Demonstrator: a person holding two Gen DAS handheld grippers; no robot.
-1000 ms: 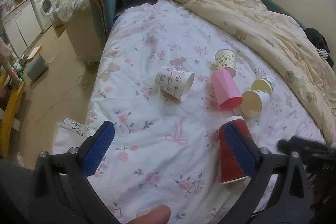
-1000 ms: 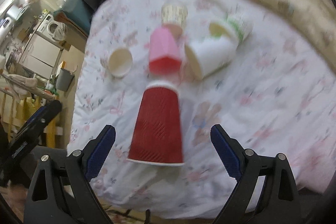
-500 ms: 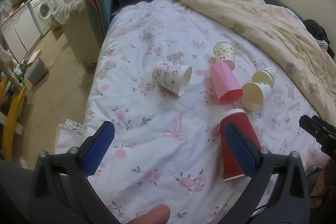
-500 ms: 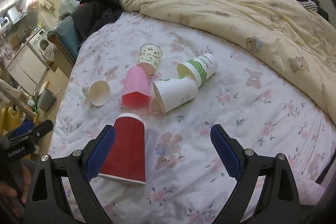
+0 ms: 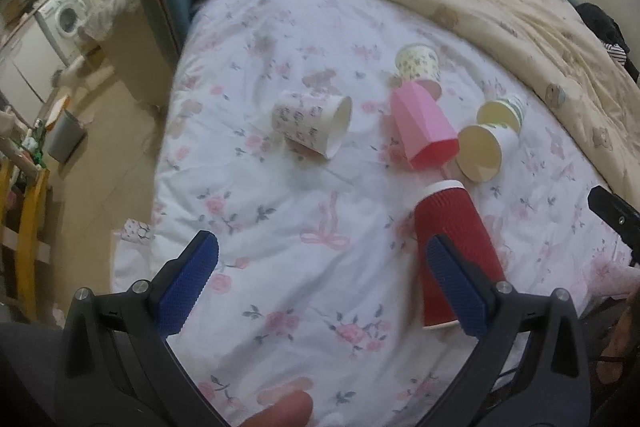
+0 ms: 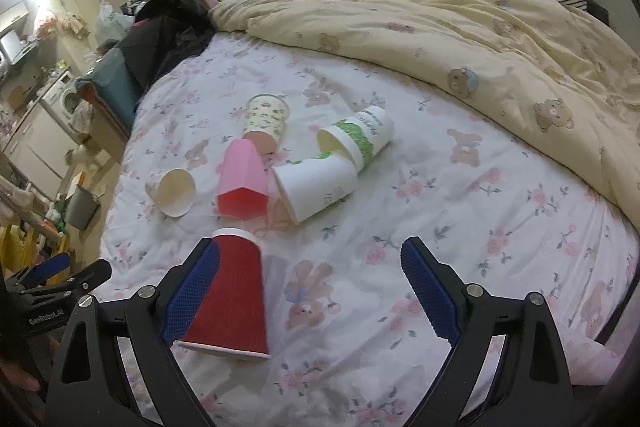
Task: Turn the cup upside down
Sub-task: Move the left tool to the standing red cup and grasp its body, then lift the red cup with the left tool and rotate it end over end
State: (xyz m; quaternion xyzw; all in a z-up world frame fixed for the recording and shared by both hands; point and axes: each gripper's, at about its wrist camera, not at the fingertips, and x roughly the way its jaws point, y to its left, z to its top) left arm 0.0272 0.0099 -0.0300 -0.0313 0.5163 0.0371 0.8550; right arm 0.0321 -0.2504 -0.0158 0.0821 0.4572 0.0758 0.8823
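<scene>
A red ribbed cup (image 5: 452, 251) (image 6: 232, 291) stands upside down on the floral bedsheet, wide rim down. Behind it lie a pink faceted cup (image 5: 422, 125) (image 6: 243, 179), a floral-print cup (image 5: 310, 121) (image 6: 176, 191), a plain white cup (image 5: 486, 149) (image 6: 316, 185), a green-print cup (image 5: 504, 107) (image 6: 360, 135) and a small patterned cup (image 5: 418, 65) (image 6: 266, 119), all on their sides. My left gripper (image 5: 316, 283) is open and empty; its right finger overlaps the red cup. My right gripper (image 6: 312, 291) is open and empty, the red cup by its left finger.
A cream bear-print duvet (image 6: 460, 27) is bunched along the far and right side of the bed. Dark clothes (image 6: 168, 23) are piled at the far left corner. The bed's left edge drops to the floor, where a washing machine (image 5: 64, 17) and a bin (image 5: 64, 137) stand.
My right gripper has pulled back and tilted up from the red cup, which now stands free by its left finger. The left view has moved slightly closer. The cups have not moved.
</scene>
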